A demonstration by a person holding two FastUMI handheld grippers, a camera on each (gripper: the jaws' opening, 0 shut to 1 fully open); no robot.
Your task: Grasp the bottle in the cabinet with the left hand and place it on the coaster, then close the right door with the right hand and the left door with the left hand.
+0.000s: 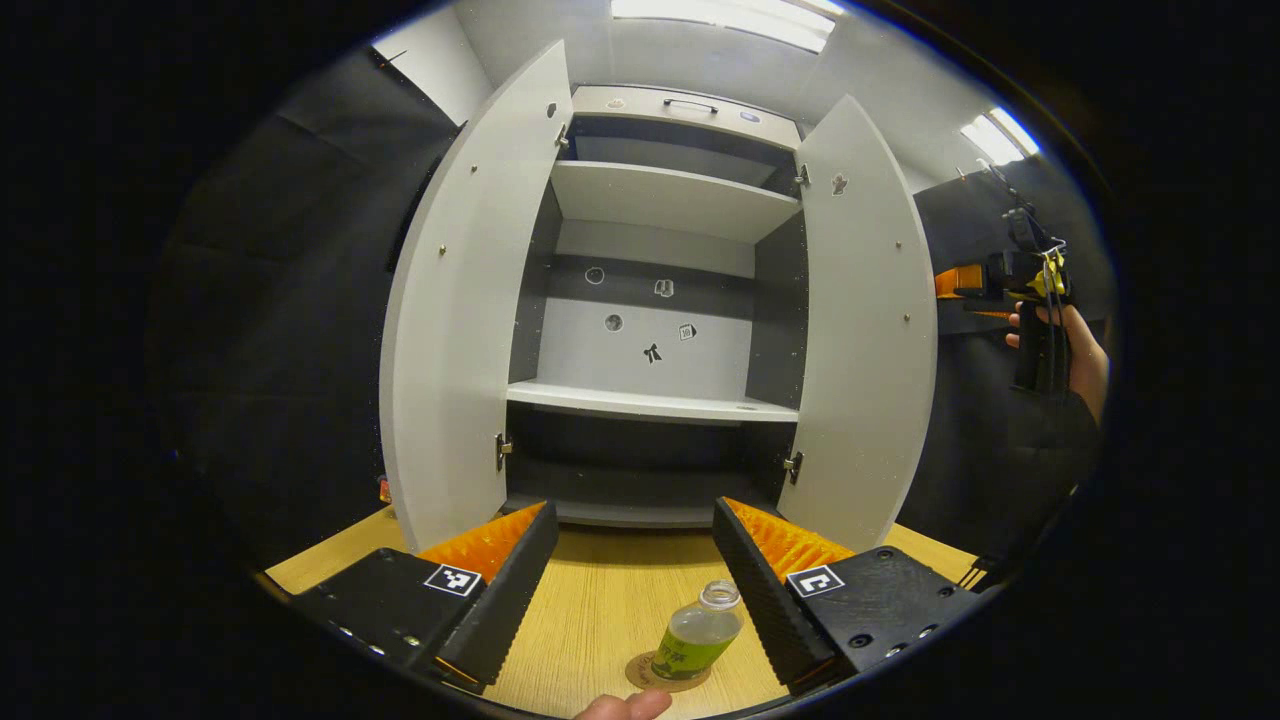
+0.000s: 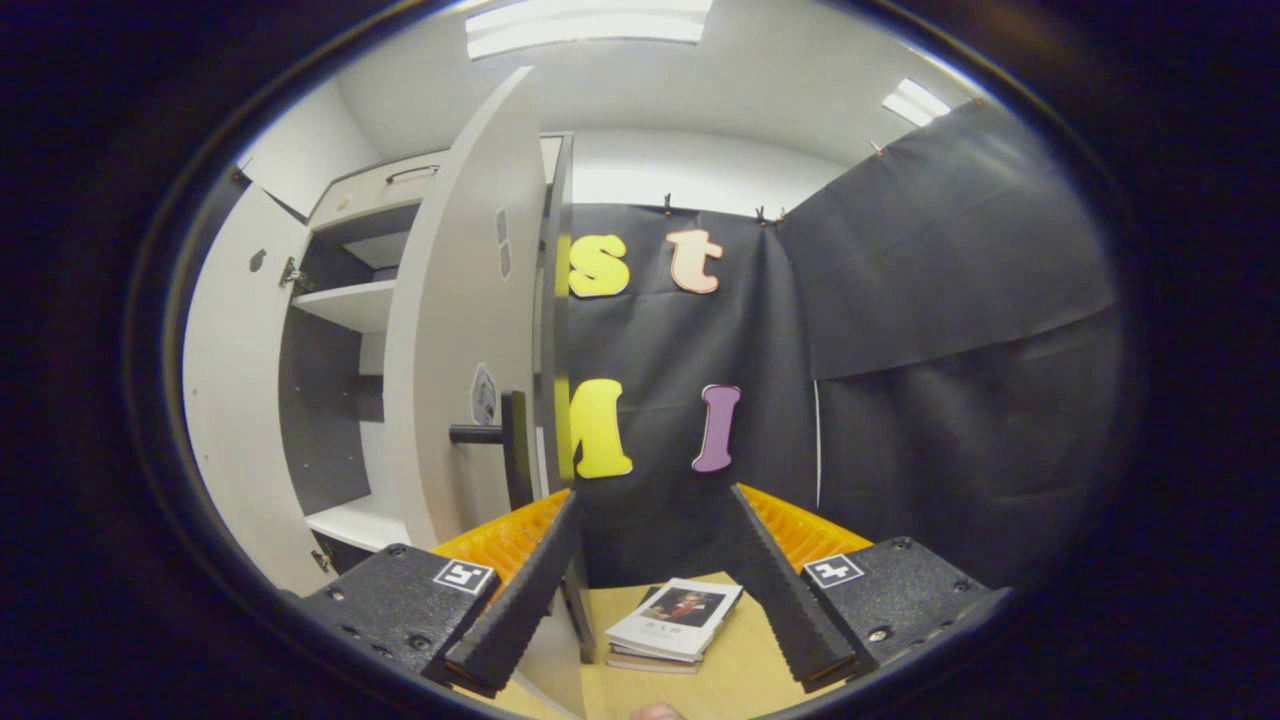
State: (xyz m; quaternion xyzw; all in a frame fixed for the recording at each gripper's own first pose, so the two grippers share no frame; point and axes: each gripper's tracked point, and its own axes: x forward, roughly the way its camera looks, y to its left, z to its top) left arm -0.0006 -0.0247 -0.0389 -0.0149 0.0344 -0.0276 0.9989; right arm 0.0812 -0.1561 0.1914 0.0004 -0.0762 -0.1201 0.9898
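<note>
Left hand-held gripper spread apart above the bottle.
We see it standing on the coaster; right hand-held gripper gapes too.

Left gripper held low and level, jaws spread wide, nothing between the fingers. A fingertip of the holding hand peeking in at the bottom edge of the left gripper view. Right gripper likewise wide open, fingers angled outward, gripping nothing. Farther off in the left gripper view, right hand raised at about mid height, wrapped around the upright handle of its gripper, dark sleeve below the wrist.
</note>
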